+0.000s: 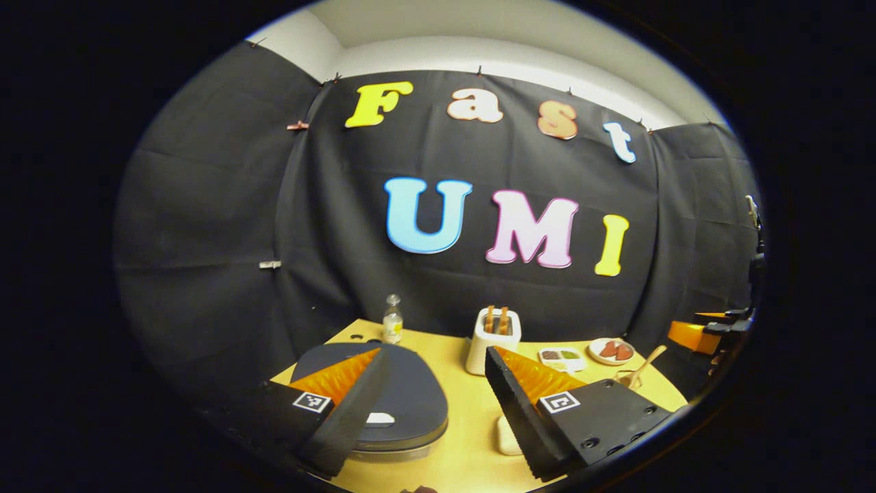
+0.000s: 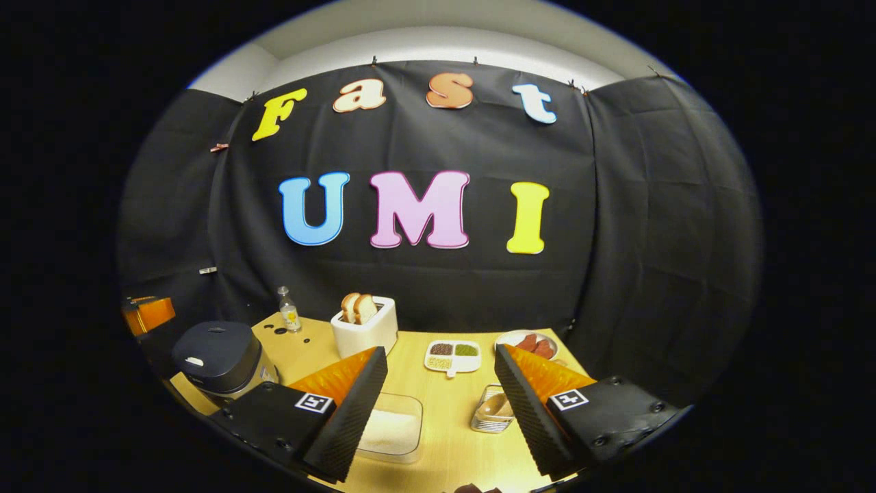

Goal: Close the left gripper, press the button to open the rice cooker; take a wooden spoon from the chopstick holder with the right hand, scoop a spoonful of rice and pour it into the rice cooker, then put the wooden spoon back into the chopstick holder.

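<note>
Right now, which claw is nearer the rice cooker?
Left. The left claw hovers open right over the rice cooker and its shut lid. The right claw is off to the side, above the rice tray.

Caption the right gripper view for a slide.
Open right tongs hover over the rice container; rice cooker lid closed.

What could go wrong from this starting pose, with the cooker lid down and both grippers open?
1. The left gripper is open above the rice cooker; unless closed first, its spread fingers may straddle or miss the button.
2. The wooden spoon lies low in the chopstick holder, close beside the right gripper, so the holder may get knocked over.
3. The rice tray is shallow; scooping may spill rice onto the table.
</note>
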`<state>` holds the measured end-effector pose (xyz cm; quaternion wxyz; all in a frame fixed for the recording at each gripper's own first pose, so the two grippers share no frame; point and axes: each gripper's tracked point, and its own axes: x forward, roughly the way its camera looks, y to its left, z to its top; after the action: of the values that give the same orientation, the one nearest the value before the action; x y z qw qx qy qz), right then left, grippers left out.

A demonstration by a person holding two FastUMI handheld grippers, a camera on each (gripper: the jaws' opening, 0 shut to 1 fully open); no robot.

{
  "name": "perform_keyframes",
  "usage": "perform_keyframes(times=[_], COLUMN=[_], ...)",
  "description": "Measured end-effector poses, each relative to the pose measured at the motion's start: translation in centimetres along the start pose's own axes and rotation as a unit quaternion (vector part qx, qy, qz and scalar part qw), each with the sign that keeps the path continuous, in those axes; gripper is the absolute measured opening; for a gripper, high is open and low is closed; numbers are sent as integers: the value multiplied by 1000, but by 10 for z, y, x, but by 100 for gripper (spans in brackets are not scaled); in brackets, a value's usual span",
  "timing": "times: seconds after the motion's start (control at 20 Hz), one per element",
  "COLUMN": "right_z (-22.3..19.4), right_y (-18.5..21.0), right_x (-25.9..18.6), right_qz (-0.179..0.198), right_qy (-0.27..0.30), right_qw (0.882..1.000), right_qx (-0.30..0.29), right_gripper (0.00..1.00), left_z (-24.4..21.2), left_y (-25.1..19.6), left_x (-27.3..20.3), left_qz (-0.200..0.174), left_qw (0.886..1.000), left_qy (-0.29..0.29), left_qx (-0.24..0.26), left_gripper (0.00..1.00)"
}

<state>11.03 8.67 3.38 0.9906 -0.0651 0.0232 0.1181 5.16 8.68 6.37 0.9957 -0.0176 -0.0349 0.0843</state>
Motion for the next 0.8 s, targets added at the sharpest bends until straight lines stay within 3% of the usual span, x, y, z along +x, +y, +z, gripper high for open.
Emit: perform_keyframes(times=[0.15, 0.35, 0.55, 0.8], right_z=[0, -23, -28, -23], right_y=[-16, -51, -77, -83], right_x=[-30, -57, -66, -68], right_qz=[-10, -8, -7, 5], right_qy=[-8, 13, 14, -1], right_qw=[1000, 999, 997, 998], right_qx=[15, 30, 71, 69], right_gripper=[98, 98, 98, 98], left_z=[9, 0, -8, -5], left_y=[-27, -56, -71, -75], left_x=[-24, -60, -89, -110], left_qz=[-12, 0, 24, 35], left_qw=[1000, 1000, 999, 998], left_qy=[-7, 4, 21, 25], left_qx=[1, 1, 14, 40], left_gripper=[95, 95, 95, 95])
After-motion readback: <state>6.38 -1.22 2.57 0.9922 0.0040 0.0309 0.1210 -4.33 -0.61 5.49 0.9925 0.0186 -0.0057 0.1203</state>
